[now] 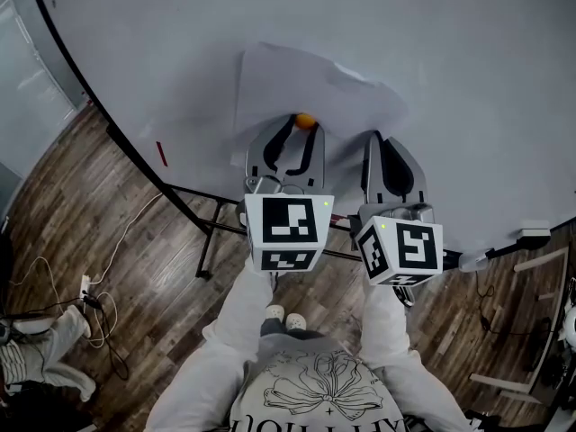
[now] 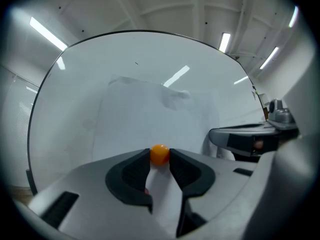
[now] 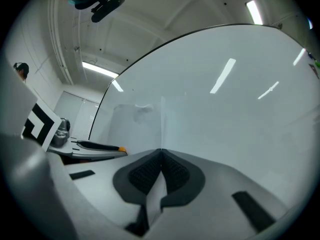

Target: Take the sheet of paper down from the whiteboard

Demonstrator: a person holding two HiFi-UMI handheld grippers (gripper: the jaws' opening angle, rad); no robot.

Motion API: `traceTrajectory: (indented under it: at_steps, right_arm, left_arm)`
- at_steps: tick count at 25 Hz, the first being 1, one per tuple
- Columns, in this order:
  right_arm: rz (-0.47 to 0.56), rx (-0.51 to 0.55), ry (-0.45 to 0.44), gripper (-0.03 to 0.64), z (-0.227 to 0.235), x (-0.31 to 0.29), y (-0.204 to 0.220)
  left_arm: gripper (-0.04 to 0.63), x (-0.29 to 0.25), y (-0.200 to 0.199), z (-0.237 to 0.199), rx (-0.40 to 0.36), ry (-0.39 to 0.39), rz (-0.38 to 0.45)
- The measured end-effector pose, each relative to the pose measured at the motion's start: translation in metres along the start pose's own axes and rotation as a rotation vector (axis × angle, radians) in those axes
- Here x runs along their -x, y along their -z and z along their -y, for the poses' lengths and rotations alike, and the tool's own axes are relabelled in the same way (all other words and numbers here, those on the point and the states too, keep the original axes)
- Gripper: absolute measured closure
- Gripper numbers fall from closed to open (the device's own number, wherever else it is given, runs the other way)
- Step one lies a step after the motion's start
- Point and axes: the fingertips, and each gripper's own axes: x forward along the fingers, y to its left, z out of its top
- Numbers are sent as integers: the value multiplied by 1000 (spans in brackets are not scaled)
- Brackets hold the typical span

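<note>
**Item:** sheet of paper (image 1: 297, 79), lying against the whiteboard (image 1: 162, 25), pinned near its lower edge by an orange magnet (image 2: 159, 154).
**Left gripper** (image 1: 303, 128): fingers (image 2: 134, 173) pinching the magnet between their tips.
**Right gripper** (image 3: 161, 153): fingers (image 3: 146, 173) pressed together on the sheet near its lower right corner.
**Step in hand, as judged:** freeing the magnet.
**Handling:** draw the magnet straight off the board. Hold the right pinch firm so the sheet neither drops nor tears, then peel it away gently.
</note>
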Motion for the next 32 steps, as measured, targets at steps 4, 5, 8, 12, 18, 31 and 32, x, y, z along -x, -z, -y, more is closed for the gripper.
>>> traceTrajectory:
  at_steps: [4,5,8,12,18,31,32]
  right_arm:
    - [2,4,24,615,5,5,-3]
    - [4,4,32,615,7,6,-3]
    - [7,-8,64,615,17,11,-4]
    - [6,-11,115,615,33,21,-4]
    - [4,-2,197,615,61,39,-5]
    - [-15,2,304,614,94,75,-2]
    - [-16,3,306,614,94,76,-1]
  left_arm:
    - [477,5,-2,-3,11,-4,7]
    - [477,6,-2,-5,15,-5,9]
    - [477,8,-2,-8,18,-13,7]
    - [477,11,0,-14,18,-30,4]
    - [477,13,1,-21,27,-45,1]
    - [477,4,3,-24,9,-50,-17]
    - [477,3,3,-24,8,-52,-17]
